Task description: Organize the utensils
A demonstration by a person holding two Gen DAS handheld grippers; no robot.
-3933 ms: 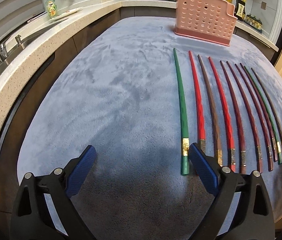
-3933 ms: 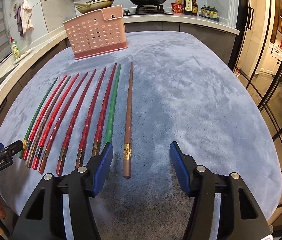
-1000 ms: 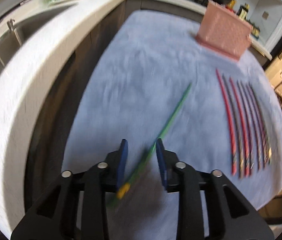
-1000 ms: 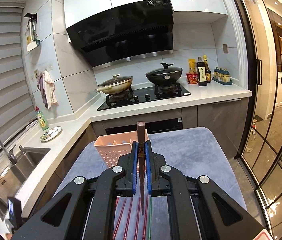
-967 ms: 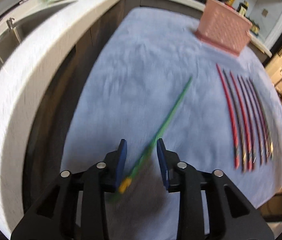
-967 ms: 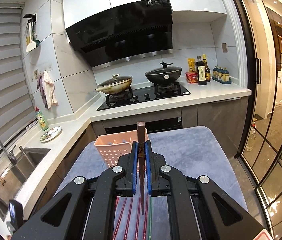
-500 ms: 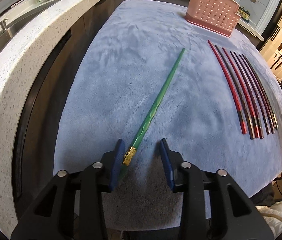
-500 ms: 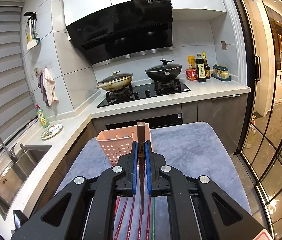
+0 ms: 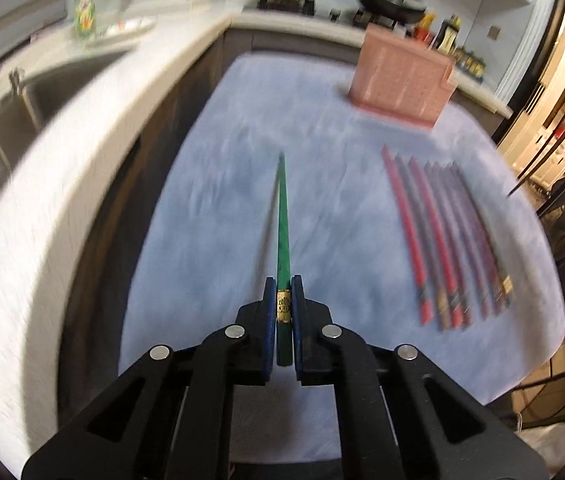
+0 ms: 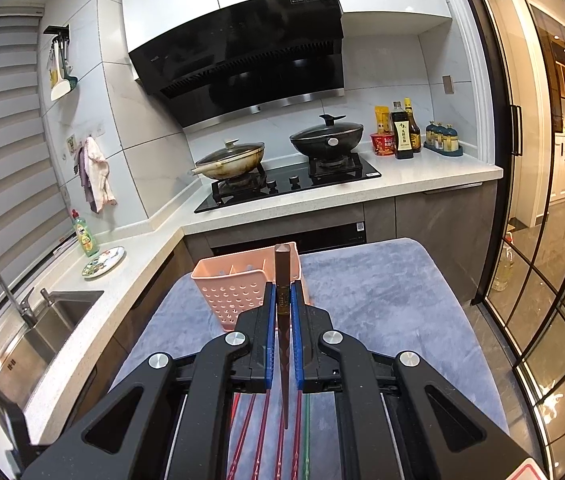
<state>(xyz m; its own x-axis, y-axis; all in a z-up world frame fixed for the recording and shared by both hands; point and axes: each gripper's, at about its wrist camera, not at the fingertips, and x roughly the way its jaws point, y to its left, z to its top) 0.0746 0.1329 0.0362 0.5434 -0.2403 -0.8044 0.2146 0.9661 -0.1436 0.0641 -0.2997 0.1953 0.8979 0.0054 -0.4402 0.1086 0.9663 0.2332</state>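
My left gripper (image 9: 281,288) is shut on a green chopstick (image 9: 282,216) near its gold band; the stick points forward over the blue-grey cloth (image 9: 322,152). Several red, brown and green chopsticks (image 9: 442,236) lie in a row to its right. The pink perforated holder (image 9: 400,76) stands at the cloth's far end. My right gripper (image 10: 281,294) is shut on a brown chopstick (image 10: 282,268), held upright with its thick end up, in front of the pink holder (image 10: 238,284). Chopsticks on the cloth (image 10: 258,432) show below it.
A sink (image 10: 42,328) and white counter (image 9: 62,128) run along the left. A stove with two pans (image 10: 278,156), a soap bottle (image 10: 85,236) and sauce bottles (image 10: 402,132) stand behind. Glass doors (image 10: 542,240) are on the right.
My left gripper has shut on the green chopstick and lifted it, now pointing straight ahead. My right gripper still holds the brown chopstick and has moved closer to the pink holder.
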